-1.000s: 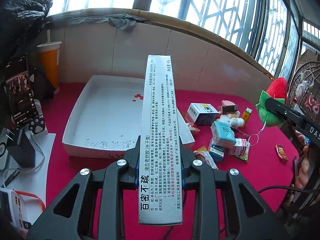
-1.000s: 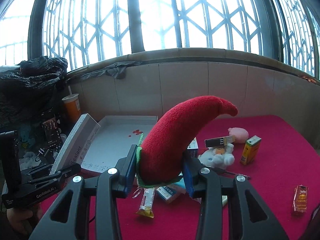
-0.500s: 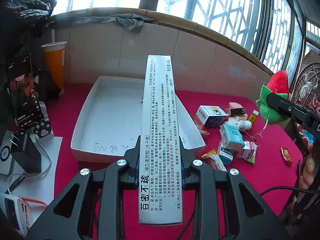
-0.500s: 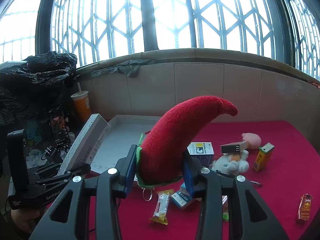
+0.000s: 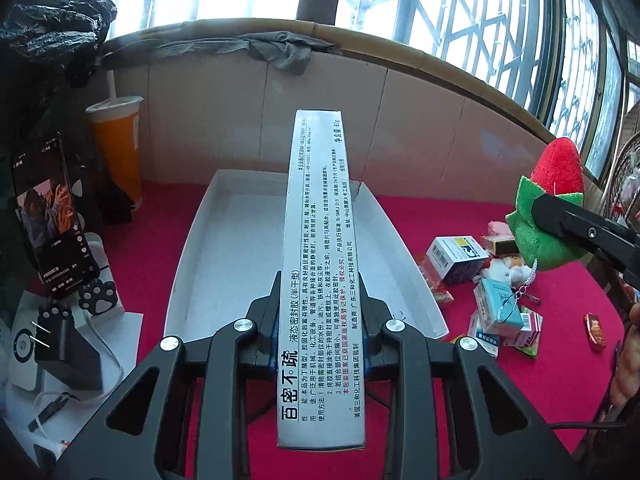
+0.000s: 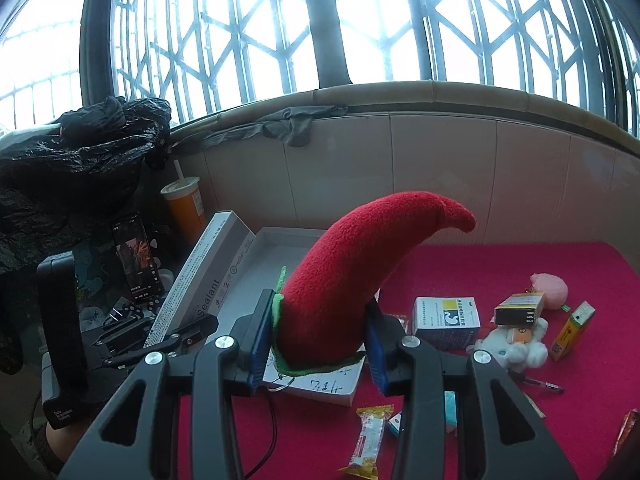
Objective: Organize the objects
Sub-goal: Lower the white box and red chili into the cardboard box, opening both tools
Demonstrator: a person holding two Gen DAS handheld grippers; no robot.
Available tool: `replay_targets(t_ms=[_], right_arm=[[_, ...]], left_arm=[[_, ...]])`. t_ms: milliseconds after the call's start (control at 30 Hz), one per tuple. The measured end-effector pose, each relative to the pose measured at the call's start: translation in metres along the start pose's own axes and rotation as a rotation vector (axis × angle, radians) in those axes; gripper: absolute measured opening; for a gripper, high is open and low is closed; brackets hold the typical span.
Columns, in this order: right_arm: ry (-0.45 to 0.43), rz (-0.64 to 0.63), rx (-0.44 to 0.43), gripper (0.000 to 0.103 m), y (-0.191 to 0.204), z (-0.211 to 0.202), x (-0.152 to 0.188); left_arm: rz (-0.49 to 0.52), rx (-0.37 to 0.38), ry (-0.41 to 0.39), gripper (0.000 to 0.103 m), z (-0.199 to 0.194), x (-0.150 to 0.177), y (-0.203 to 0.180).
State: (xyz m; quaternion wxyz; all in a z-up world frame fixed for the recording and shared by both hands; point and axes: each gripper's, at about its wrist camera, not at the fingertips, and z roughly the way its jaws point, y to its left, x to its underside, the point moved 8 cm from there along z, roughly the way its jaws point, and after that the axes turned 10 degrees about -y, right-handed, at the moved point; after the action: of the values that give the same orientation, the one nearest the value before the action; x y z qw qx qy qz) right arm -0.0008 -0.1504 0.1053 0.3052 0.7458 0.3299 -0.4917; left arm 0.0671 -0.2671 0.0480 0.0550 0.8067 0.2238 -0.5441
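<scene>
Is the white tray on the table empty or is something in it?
Empty as far as visible: the white tray shows bare floor. The sealant box held above hides a strip.

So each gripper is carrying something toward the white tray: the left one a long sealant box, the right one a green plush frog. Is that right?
Nearly. The right gripper holds a red plush chili pepper with a green collar, not a frog; the right wrist view shows it. The left gripper does hold the long sealant box, over the white tray.

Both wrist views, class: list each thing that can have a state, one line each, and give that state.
Left gripper: shut on the sealant box.
Sealant box: held, lifted over the tray.
Right gripper: shut on the plush chili.
Plush chili: held, tip up.
White tray: open, nothing inside.
Phone: screen lit.
</scene>
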Motion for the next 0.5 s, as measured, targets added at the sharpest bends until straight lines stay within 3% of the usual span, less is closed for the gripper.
replay_targets(t_ms=[500], right_arm=[[0.161,0.036,-0.038,0.041,0.005,0.086,0.010]], left_arm=[[0.064,-0.149,0.040,0.028,0.054,-0.012,0.026]])
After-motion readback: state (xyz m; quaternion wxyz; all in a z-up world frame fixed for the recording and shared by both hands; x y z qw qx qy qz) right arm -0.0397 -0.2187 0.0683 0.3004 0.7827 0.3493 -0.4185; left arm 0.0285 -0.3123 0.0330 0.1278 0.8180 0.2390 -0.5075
